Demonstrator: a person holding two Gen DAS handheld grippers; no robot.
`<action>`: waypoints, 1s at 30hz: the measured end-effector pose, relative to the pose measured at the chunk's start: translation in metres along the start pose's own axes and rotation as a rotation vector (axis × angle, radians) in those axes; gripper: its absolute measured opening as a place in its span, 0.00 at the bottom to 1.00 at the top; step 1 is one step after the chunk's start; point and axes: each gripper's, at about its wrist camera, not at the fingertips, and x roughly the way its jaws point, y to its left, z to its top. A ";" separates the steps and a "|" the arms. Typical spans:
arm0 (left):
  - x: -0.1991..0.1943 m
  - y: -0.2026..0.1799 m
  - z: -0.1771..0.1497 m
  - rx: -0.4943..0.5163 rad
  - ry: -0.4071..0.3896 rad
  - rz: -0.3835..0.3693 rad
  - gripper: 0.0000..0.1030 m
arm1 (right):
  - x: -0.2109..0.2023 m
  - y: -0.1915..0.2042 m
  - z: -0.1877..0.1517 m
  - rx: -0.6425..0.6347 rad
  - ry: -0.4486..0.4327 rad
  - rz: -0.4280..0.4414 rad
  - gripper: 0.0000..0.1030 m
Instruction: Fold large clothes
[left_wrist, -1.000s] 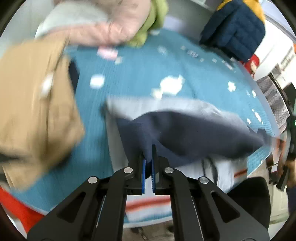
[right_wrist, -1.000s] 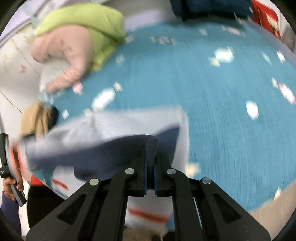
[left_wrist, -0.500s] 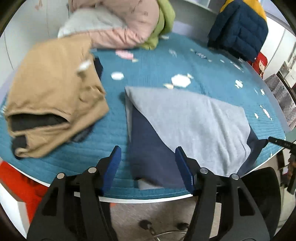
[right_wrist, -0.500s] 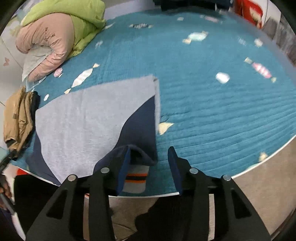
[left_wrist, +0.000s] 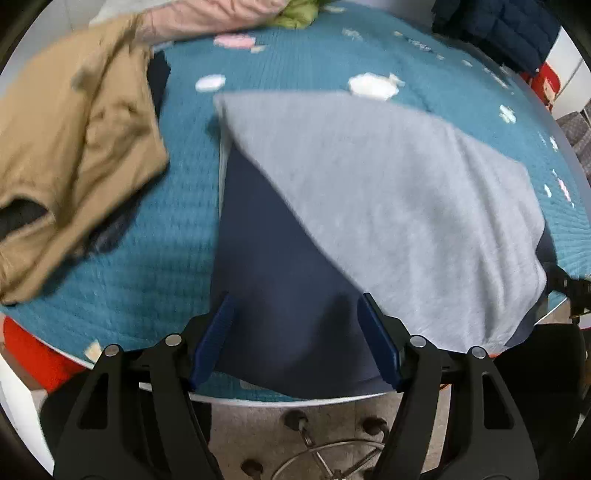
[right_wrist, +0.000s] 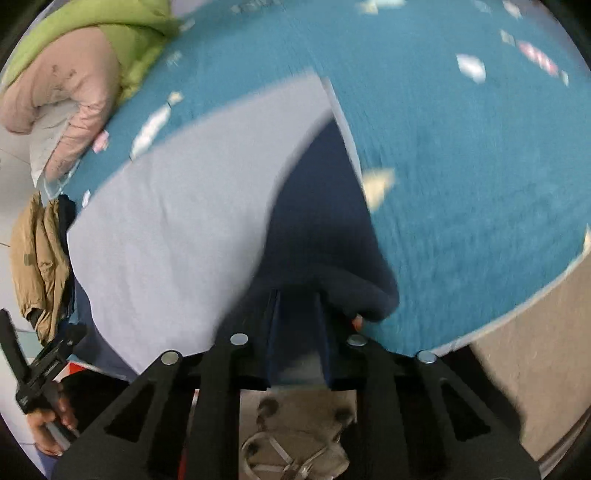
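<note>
Sweater (left_wrist: 388, 206), grey over navy, lies at the table's (left_wrist: 155, 236) near edge; left gripper (left_wrist: 295, 332) gapes wide, right gripper (right_wrist: 297, 317) stands narrowly open around its hem.

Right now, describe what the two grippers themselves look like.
Both match: the left gripper and right gripper have black angular linkage arms with cut-out slots, round silver pivot pins, and flat blue finger pads. No cables or markings show.
</note>
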 end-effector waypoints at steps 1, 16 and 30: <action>0.002 0.001 -0.003 -0.001 0.000 -0.004 0.71 | 0.005 -0.004 -0.005 0.010 0.012 -0.001 0.15; -0.027 0.046 -0.004 -0.172 -0.129 -0.068 0.79 | -0.034 0.059 0.028 -0.082 -0.155 0.106 0.17; 0.010 0.070 -0.008 -0.269 -0.040 -0.116 0.80 | 0.059 0.154 0.145 -0.067 -0.028 0.176 0.06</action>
